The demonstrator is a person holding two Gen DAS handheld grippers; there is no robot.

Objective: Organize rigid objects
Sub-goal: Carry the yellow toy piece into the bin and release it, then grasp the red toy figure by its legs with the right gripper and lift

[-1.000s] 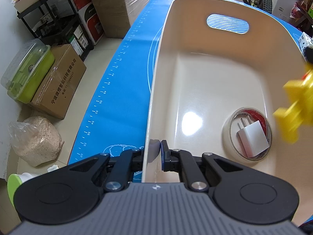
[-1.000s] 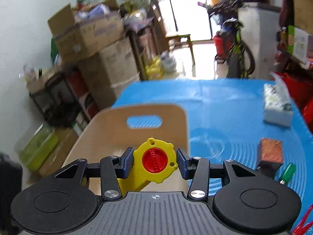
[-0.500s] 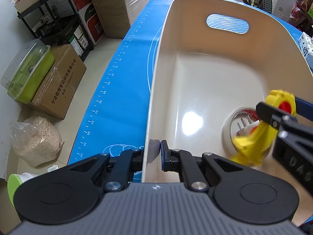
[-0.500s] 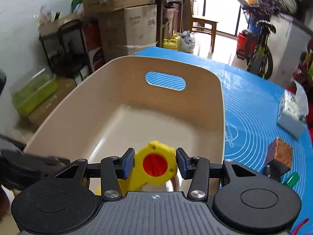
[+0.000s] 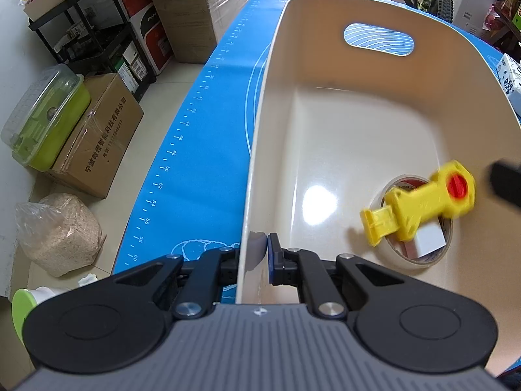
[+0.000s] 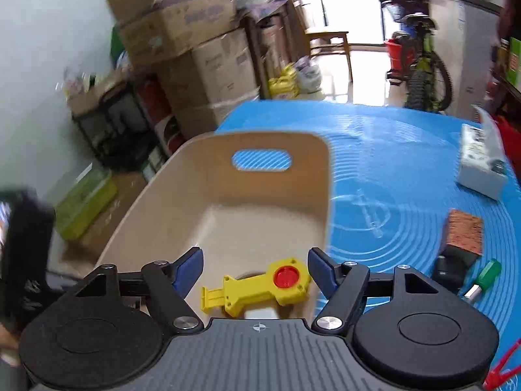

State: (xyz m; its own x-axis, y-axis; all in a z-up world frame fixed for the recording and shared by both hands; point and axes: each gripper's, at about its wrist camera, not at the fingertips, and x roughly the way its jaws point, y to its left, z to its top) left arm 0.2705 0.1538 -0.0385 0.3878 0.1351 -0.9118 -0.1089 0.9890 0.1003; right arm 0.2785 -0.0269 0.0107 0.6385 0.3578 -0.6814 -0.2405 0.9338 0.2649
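Blue rubber mat [image 6: 407,150] with white rings and ruler marks covers the table. Nearest in the left wrist view, the left gripper [image 5: 259,254] is pinched tight on the near wall of the big cream plastic bin [image 5: 384,123], one finger inside and one outside. Inside the bin, just past that grip, lies a roll of clear tape [image 5: 418,259] flat on the floor. A small white plug charger [image 5: 428,242] sits in the hole of the roll. The yellow plastic toy with a red round button [image 5: 420,203] is over the roll and the charger, and looks a bit blurred. I cannot tell if it is touching them.

In the right wrist view, the right gripper [image 6: 255,268] is above the bin with its blue-tipped fingers [image 6: 189,265] spreading apart. The yellow toy shows between them but lower down, and the pads do not touch it.

Farther right on the mat lie a green-handled tool [image 6: 483,278], a brown cork block on a black base [image 6: 464,233], and then a white tissue pack [image 6: 482,166]. Beyond the table are stacked cardboard boxes [image 6: 202,52], a black shelf [image 5: 94,29] and a bicycle [image 6: 423,65].
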